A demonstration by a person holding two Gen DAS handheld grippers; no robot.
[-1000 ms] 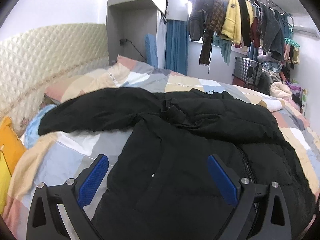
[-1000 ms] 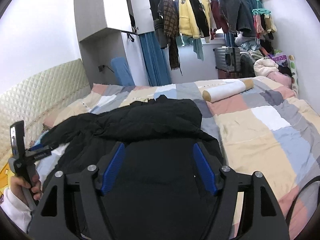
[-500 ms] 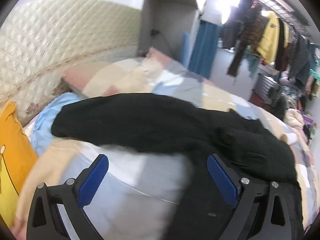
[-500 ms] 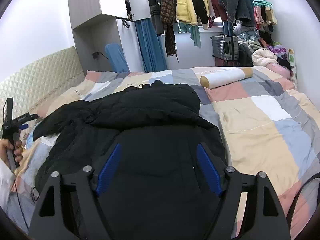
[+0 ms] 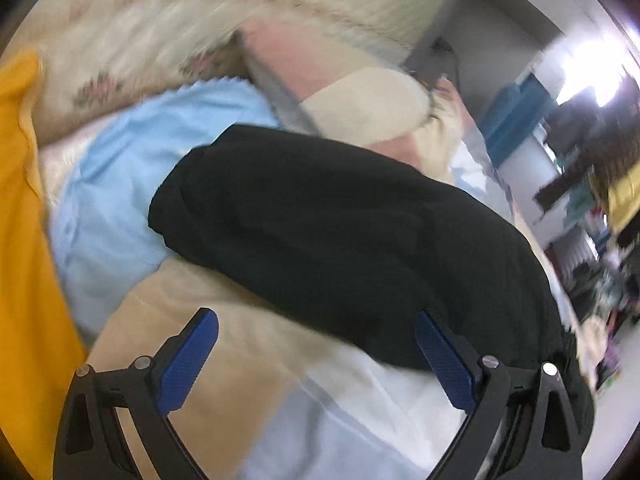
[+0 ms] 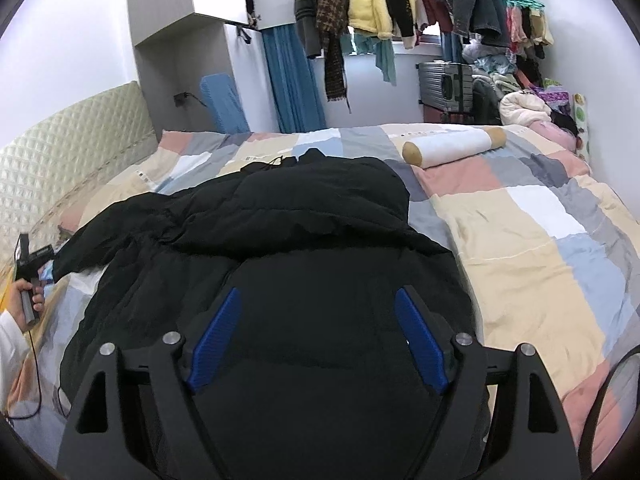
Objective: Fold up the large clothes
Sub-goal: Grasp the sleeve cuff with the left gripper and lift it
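A large black padded jacket (image 6: 280, 240) lies spread on the patchwork bed (image 6: 540, 240), its left sleeve stretched out toward the headboard. In the left wrist view the sleeve (image 5: 340, 232) fills the middle, its cuff end at the left. My left gripper (image 5: 316, 344) is open and empty, just short of the sleeve, over the quilt. It also shows small in the right wrist view (image 6: 28, 256), beside the cuff. My right gripper (image 6: 316, 336) is open and empty, hovering over the jacket's lower body.
A quilted headboard (image 6: 60, 152), a light blue cloth (image 5: 112, 208) and a yellow pillow (image 5: 20, 240) lie by the sleeve. A bolster (image 6: 452, 148) lies at the bed's far side. Hanging clothes (image 6: 400, 0) and a suitcase (image 6: 444, 80) stand beyond.
My left gripper has swung left and moved in close to the sleeve's cuff end. My right gripper has stayed over the jacket body, shifting slightly. Both remain open.
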